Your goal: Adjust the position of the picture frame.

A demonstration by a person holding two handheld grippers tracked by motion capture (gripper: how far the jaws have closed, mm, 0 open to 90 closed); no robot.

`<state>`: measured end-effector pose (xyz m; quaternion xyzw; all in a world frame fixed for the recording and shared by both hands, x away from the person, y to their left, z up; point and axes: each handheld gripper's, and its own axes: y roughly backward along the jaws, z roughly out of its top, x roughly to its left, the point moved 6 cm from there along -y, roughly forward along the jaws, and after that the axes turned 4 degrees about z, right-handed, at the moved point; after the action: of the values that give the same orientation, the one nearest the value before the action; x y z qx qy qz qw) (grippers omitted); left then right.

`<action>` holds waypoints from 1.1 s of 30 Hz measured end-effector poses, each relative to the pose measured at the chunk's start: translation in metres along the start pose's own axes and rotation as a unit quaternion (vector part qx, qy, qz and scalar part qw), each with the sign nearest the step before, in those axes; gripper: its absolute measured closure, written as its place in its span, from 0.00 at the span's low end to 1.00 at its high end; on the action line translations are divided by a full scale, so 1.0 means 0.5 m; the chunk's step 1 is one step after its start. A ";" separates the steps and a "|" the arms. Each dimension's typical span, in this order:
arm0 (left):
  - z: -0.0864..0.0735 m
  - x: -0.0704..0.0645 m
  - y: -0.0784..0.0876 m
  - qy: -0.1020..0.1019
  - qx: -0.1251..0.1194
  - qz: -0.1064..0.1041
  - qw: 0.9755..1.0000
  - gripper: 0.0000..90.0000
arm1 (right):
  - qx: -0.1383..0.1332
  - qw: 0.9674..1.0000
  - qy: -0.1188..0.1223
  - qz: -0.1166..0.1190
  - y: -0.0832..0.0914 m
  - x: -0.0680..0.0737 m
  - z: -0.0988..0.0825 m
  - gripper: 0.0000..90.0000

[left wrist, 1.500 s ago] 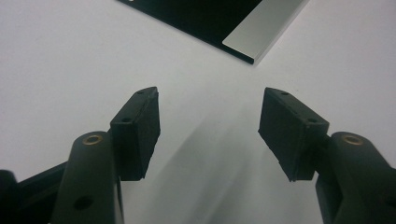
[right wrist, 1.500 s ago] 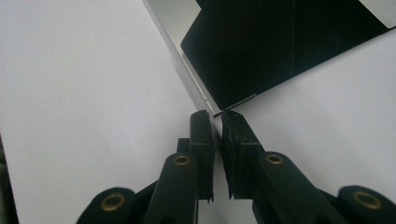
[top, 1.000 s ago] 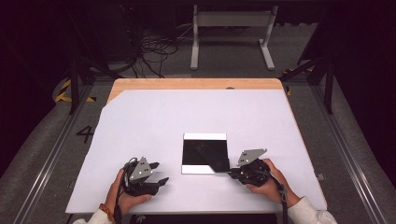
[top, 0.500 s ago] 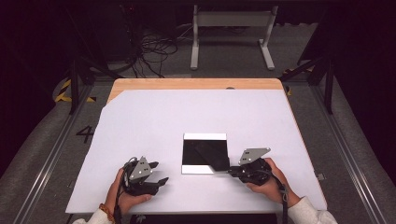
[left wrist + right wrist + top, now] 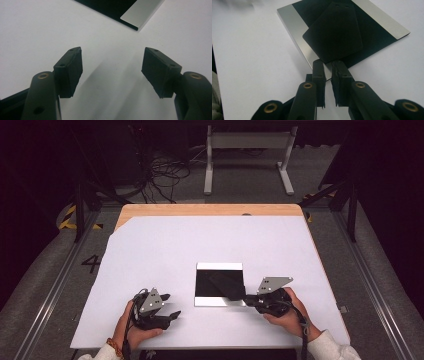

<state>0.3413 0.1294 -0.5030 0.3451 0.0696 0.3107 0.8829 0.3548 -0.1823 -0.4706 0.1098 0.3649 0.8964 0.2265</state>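
Only writing I can spot is a "4" (image 5: 91,264) marked on the floor, well left of the black plate (image 5: 218,282) and off the worktop (image 5: 165,245). No brand or label readable on the plate itself, just silver strips along its near and far edges. Plate lies flat a bit right of the worktop's middle, toward the person's side. Right gripper (image 5: 246,297) sits at the plate's near right corner, jaws nearly pressed together, pinching a thin dark flap (image 5: 333,33) that lies tilted over the plate. Left gripper (image 5: 170,306) is well left of the plate, near the front edge, jaws spread w/ nothing between them. Lots of bare white sheet beyond the plate & to its left
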 end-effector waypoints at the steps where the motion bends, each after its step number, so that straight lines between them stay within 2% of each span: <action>1: 0.000 0.000 0.000 0.000 0.000 0.000 1.000 0.37 | -0.003 1.000 0.000 -0.002 0.001 0.000 0.002 0.91; 10: 0.000 0.000 -0.001 0.002 0.000 0.000 1.000 0.38 | -0.014 1.000 0.005 -0.012 0.003 0.001 0.016 0.91; 33: -0.001 -0.001 -0.005 -0.002 0.004 0.002 1.000 0.36 | -0.040 0.999 0.009 -0.020 0.012 -0.001 0.042 0.92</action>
<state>0.3420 0.1282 -0.5048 0.3494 0.0679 0.3114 0.8811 0.3610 -0.1735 -0.4517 0.0851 0.3332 0.9065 0.2452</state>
